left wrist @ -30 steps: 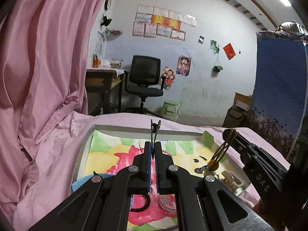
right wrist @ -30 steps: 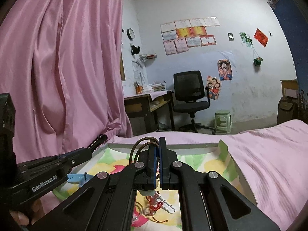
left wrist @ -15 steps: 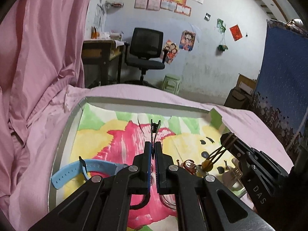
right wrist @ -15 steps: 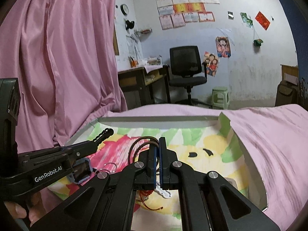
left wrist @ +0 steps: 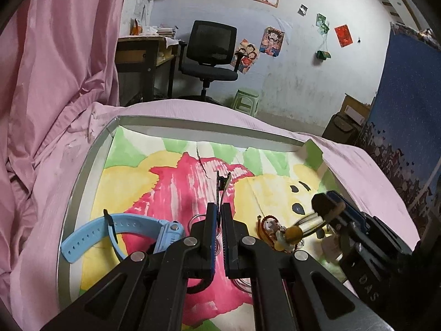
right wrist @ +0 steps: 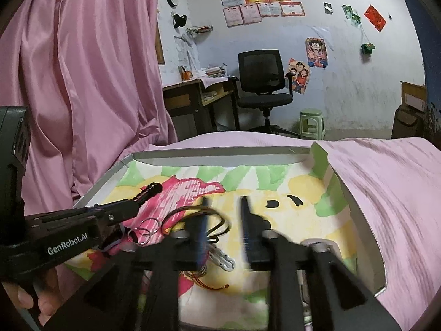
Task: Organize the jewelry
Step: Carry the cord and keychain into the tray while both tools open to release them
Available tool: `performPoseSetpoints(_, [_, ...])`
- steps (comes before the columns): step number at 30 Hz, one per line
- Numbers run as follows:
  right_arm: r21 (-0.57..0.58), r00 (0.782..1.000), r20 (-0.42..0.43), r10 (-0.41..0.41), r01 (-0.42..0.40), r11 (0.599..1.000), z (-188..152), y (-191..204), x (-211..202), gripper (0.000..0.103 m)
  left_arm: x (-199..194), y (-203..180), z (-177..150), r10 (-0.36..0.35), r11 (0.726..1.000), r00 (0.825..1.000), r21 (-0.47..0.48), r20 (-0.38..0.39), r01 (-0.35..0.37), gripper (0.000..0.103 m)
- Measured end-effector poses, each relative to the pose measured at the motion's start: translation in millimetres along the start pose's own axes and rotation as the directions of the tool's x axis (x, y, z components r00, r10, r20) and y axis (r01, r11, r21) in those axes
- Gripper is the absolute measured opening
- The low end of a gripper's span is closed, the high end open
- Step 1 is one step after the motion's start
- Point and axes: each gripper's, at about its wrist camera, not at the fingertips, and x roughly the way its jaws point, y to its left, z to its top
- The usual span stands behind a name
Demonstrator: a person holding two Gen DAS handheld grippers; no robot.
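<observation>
A thin black hair clip (left wrist: 222, 186) stands upright at the centre of the left wrist frame, pinched at its base in the left claw (left wrist: 218, 220), whose fingers are pressed together on it; held by its narrow end, it seems poised to be set down among the rest. Just right of centre in the right wrist frame, the right claw (right wrist: 223, 222) is blurred with its fingers spread apart and nothing between them; the brown elastic hair bands (right wrist: 193, 222), thin loops, sit at its left finger, and whether they touch it or lie loose I cannot tell. Everything lies in a shallow grey-rimmed tray (left wrist: 91, 162) lined with a painted paper sheet in pink, yellow and green; the tray likely serves as the sorting place. At lower left of the left wrist frame curves a pale blue rubbery watch strap (left wrist: 110, 227) with punched holes; right of centre lies a small beaded trinket (left wrist: 271, 230); the right wrist view shows metal rings (right wrist: 146, 229) and a white plastic claw clip (right wrist: 222, 258). Soft pink bedding (right wrist: 386, 193) surrounds the tray.
</observation>
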Motion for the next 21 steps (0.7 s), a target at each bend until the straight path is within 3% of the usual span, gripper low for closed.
performPoseSetpoints(8, [-0.010,0.999,-0.031,-0.015,0.014,1.000,-2.6,0.5,-13.2,0.039,-17.1,1.2,-2.4,-0.021,0.999,0.999,-0.024,0.037,0.022,0.009])
performPoseSetpoints(13, [-0.015,0.998,-0.065,-0.025,0.024,1.000,-3.6,0.4,-22.0,0.042,-35.4,-1.4,-7.3,-0.024,0.999,0.996,-0.024,0.089,0.026,0.049])
performPoseSetpoints(21, [-0.018,0.997,-0.066,-0.030,0.029,0.999,-8.1,0.7,-44.9,0.054,-60.7,-2.2,-16.6,-0.018,1.000,0.992,-0.024,0.127,0.021,0.057])
